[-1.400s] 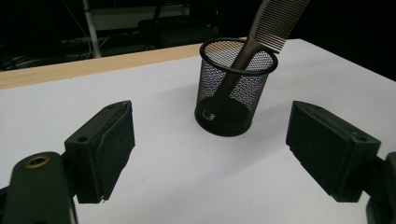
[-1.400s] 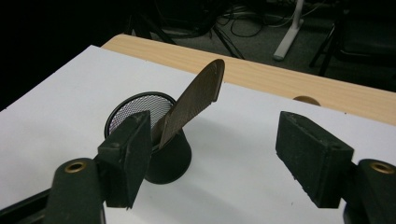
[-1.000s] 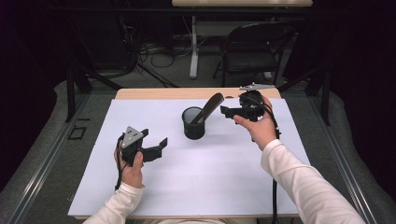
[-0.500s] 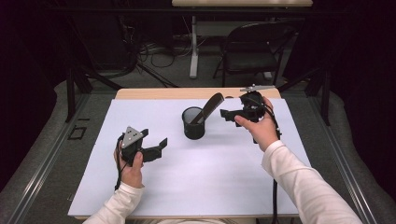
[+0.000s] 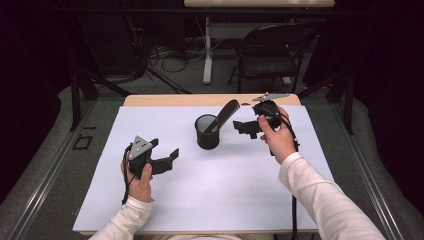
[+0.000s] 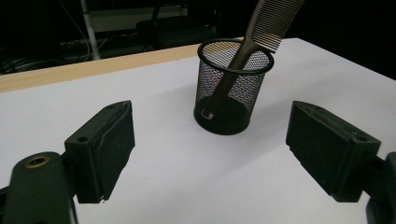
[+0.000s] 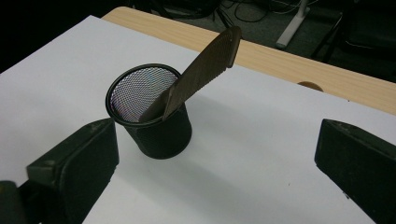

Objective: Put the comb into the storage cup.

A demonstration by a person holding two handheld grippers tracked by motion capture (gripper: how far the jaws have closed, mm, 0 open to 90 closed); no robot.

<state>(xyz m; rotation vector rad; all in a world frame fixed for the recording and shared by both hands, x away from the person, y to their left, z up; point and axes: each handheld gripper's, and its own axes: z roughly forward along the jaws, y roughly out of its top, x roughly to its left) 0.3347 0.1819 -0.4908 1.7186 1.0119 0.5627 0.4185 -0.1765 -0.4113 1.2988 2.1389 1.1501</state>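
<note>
1. Across the white table sheet (image 5: pixel 210 200), which covers nearly the whole wooden tabletop (image 5: pixel 165 100), little is laid out: one cup near the middle and a gripper to each side of it.
2. Towards the far middle of the sheet stands the black mesh cup (image 5: pixel 207 132), upright and apart from both grippers.
3. Inside that cup sits the brown comb (image 5: pixel 223 116), handle end down at the bottom and toothed end leaning out over the rim towards the person's right. Judged from this, the placing of the comb is done.
4. To the right of the cup, the right gripper (image 5: pixel 246 128) hangs above the sheet near the comb's top but clear of it. Its jaws have just been opening and now stand wide; in the right gripper view the pads (image 7: pixel 359 158) have only bare sheet between them, so it grips nothing.
5. Nearer the person, the left gripper (image 5: pixel 169 161) is held low over the sheet, well apart from the cup. Its pads (image 6: pixel 109 144) are spread wide too, with nothing between them.
6. What seems left is small: drawing the right hand (image 5: pixel 278 140) back from the cup. Nothing else lies on the sheet to be put away.
</note>
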